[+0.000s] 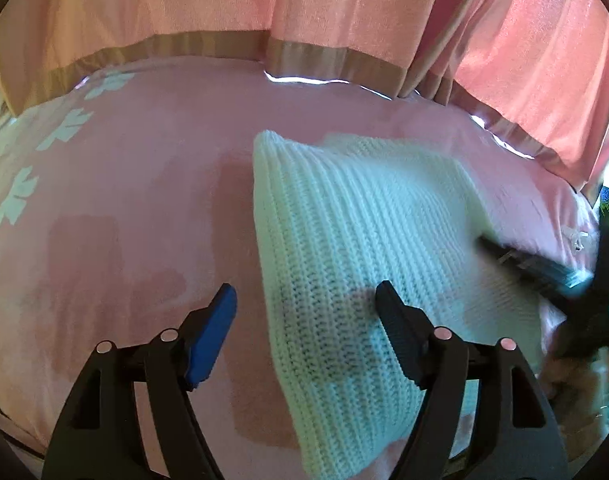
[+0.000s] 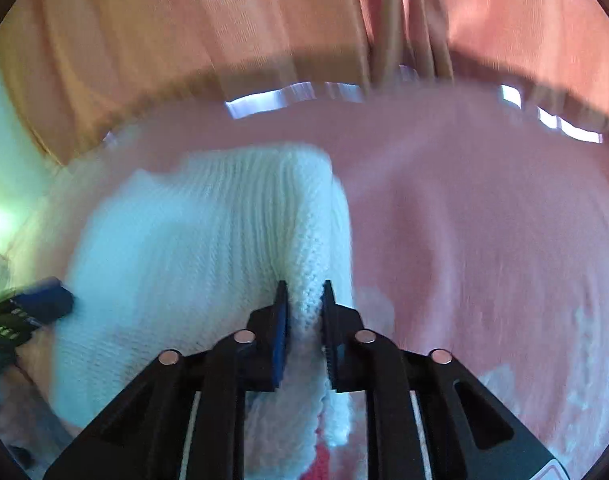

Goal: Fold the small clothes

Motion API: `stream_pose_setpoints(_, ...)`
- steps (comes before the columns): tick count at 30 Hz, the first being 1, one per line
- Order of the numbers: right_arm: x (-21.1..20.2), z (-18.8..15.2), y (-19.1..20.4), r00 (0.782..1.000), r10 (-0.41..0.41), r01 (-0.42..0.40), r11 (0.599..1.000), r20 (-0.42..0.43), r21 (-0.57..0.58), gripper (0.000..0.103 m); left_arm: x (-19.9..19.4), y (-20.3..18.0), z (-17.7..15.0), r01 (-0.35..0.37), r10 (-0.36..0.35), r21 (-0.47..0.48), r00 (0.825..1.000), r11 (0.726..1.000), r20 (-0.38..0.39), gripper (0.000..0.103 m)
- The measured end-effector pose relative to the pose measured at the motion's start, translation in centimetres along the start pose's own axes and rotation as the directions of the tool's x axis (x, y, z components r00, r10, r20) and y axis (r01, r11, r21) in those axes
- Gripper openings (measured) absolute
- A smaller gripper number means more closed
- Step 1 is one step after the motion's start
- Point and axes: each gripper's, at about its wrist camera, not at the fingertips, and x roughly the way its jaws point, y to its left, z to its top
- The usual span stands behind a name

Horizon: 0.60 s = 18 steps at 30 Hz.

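Right gripper [image 2: 303, 300] at lower centre, jaws clamped on the white knit garment's [image 1: 364, 248] edge; left gripper [image 1: 306, 296] jaws spread wide over the garment on the pink bed [image 1: 144, 168]

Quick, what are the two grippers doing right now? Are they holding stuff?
Left gripper: open, holding nothing, above the white knit garment.
Right gripper: closed, pinching a fold of the white knit garment.
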Motion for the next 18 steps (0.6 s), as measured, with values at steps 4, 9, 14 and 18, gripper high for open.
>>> stream_pose_setpoints(4,-6.4,-0.5,0.1,0.985,0.050,-0.051,0.999,0.163,0.005,0.017,-0.6,-0.1,-0.3,-0.001,0.001,0.001,1.000,1.000,0.004,0.069)
stream_pose_setpoints(9,-9.5,-5.5,0.2,0.986,0.099,-0.105,0.994,0.137,0.036,0.017,-2.2,-0.6,-2.2,0.030,-0.030,0.002,0.999,1.000,-0.015,0.069)
stream_pose_setpoints(14,-4.6,-9.3,-0.7,0.999,0.010,-0.008,0.998,-0.042,0.061,0.012,0.0,-1.8,-5.1,-0.019,0.022,0.048,0.997,0.999,-0.077,0.071)
stream_pose_setpoints(18,-8.3,-9.0,0.2,0.998,0.026,-0.030,0.997,0.052,0.073,0.013,0.2,-1.8,-5.5,-0.040,0.043,0.039,0.995,0.998,-0.086,0.071)
